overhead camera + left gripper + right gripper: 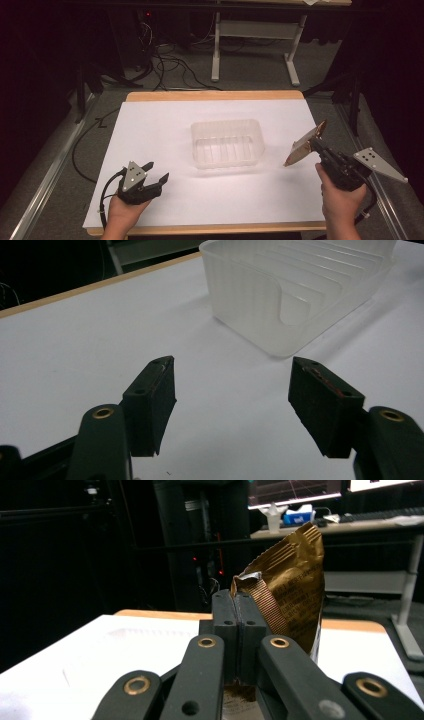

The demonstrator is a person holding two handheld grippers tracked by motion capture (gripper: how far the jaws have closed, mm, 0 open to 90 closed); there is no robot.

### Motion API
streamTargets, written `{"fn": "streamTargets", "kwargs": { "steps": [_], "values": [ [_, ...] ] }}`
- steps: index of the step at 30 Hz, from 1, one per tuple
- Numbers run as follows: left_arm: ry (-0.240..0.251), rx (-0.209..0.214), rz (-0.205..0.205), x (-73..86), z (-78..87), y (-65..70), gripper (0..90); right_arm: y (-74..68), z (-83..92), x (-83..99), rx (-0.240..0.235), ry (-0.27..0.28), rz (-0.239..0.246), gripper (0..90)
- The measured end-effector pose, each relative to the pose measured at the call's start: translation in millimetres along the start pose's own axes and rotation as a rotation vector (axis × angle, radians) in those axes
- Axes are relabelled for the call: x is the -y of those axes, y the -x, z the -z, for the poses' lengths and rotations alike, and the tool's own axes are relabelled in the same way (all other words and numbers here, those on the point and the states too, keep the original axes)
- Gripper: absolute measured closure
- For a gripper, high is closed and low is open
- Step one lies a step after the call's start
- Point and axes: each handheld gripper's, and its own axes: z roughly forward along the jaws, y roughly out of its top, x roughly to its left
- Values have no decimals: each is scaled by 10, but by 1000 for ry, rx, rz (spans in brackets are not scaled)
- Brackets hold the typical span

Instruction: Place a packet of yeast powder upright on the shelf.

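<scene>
A clear plastic tray [228, 142] sits in the middle of the white table top; in the left gripper view the tray [295, 295] lies ahead and to the right of the jaws. My left gripper [157, 173] rests low at the front left, open, nothing between its jaws [232, 400]. At the right, my right gripper [316, 146] is lifted above the table and shut on a gold foil packet [304, 145], which sticks out toward the tray. In the right gripper view the packet [290, 590] stands up from the closed gripper [239, 605].
The white sheet [165, 125] covers a wooden table [215, 95]. Beyond the far edge are cables [170, 65] on the floor and a white desk frame [255, 40]. Dark stands flank both sides of the table.
</scene>
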Motion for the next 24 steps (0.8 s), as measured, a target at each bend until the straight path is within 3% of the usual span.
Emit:
{"fn": "streamTargets", "kwargs": {
  "steps": [12, 24],
  "values": [
    [8, 0, 4, 0, 19, -7, 359, -273, -180, -150, -50, 32, 46, 900],
    [15, -1, 5, -3, 33, -10, 358, -515, -316, -311, -109, 52, 61, 900]
  ]
}}
